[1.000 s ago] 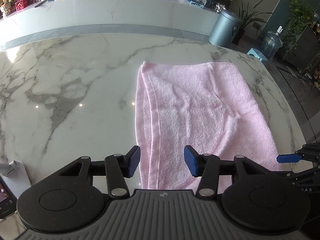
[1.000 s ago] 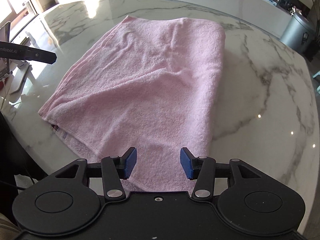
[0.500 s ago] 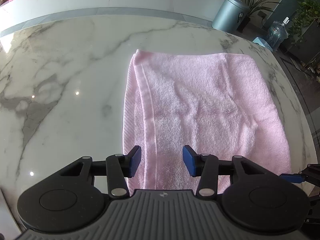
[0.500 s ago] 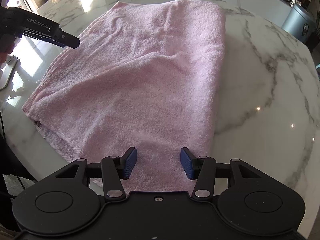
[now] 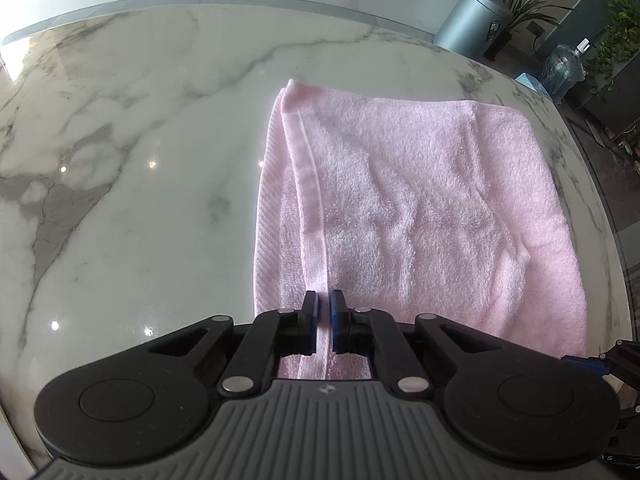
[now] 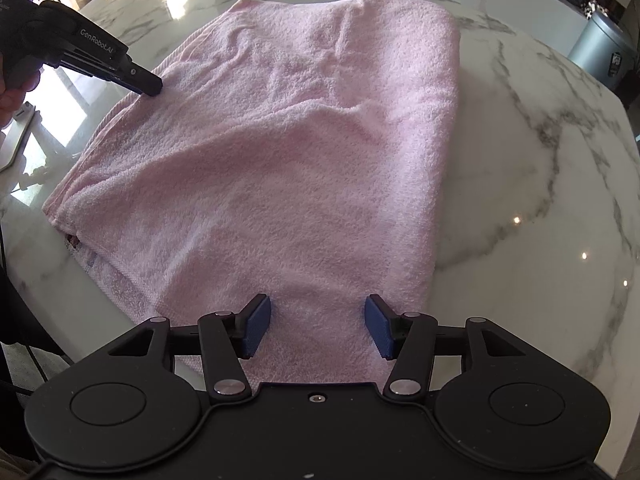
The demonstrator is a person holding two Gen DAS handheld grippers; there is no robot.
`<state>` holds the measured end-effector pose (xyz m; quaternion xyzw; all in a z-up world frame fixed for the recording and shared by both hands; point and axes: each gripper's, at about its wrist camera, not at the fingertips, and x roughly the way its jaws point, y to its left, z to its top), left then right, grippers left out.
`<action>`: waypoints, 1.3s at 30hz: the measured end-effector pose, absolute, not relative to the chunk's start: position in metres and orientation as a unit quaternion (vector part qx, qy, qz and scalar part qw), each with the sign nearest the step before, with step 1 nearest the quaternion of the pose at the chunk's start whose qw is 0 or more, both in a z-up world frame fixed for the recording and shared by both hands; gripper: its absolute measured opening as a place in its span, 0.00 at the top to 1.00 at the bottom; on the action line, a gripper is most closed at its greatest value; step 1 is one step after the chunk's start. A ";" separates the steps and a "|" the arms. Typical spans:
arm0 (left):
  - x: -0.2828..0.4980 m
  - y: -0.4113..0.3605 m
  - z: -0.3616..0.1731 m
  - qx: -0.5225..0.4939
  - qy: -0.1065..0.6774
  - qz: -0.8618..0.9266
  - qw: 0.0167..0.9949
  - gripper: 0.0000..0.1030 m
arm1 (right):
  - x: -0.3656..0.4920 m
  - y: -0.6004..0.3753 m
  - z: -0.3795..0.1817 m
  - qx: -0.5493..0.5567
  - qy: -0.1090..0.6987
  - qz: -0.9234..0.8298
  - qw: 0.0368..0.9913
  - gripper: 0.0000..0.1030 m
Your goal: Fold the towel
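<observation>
Pink towel [image 5: 420,208], folded over, lies flat on the marble table [image 5: 140,180] near its rounded edge. Left gripper [image 5: 324,312] is clenched on the towel's hemmed edge. Right gripper [image 6: 316,320] sits over the towel's near end, jaws opening, pads off the cloth. Grey bin [image 5: 472,20] stands beyond the table.

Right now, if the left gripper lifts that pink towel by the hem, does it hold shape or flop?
Likely flops: the pink towel is soft terry, already wrinkled and lying in loose folded layers. Probably light, so the left gripper, shut on the hem, should carry it. The layers may peel apart, since the right gripper is opening and grips nothing.
</observation>
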<state>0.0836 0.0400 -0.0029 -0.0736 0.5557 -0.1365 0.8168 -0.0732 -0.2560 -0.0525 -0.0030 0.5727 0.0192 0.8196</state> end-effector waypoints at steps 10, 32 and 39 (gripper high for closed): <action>0.080 0.053 0.018 -0.034 0.547 -0.113 0.828 0.97 | -0.074 -0.256 -0.054 -0.005 0.577 0.014 0.817 0.49; 0.067 0.047 0.021 0.007 0.542 -0.084 0.836 0.74 | -0.068 -0.279 -0.007 -0.006 0.549 0.012 0.836 0.49; 0.065 0.024 0.028 0.021 0.524 -0.135 0.841 0.74 | -0.048 -0.328 0.002 -0.026 0.529 -0.018 0.848 0.72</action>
